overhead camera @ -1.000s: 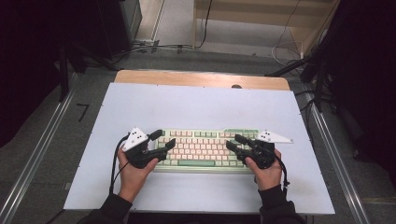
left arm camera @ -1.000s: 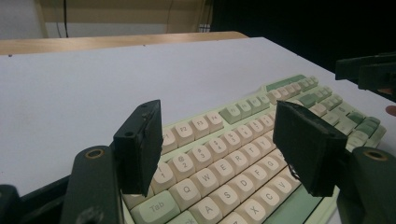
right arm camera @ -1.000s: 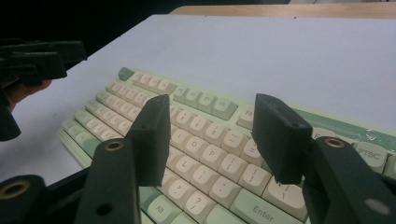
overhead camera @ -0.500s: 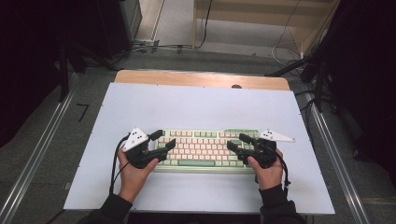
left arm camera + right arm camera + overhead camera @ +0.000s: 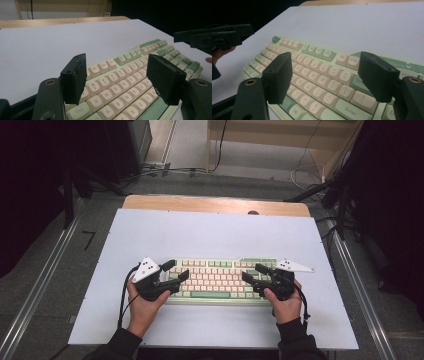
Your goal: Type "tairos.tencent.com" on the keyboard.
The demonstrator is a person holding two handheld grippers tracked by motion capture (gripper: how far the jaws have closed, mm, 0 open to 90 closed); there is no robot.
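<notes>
Keyboard [image 5: 220,279] on table [image 5: 210,232] near front edge, left tool [image 5: 176,271] over its left end, right tool [image 5: 254,272] over right

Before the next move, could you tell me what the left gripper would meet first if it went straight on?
Probably the keyboard: the open left gripper points along and slightly down over its keys, though depth is unclear.
</notes>
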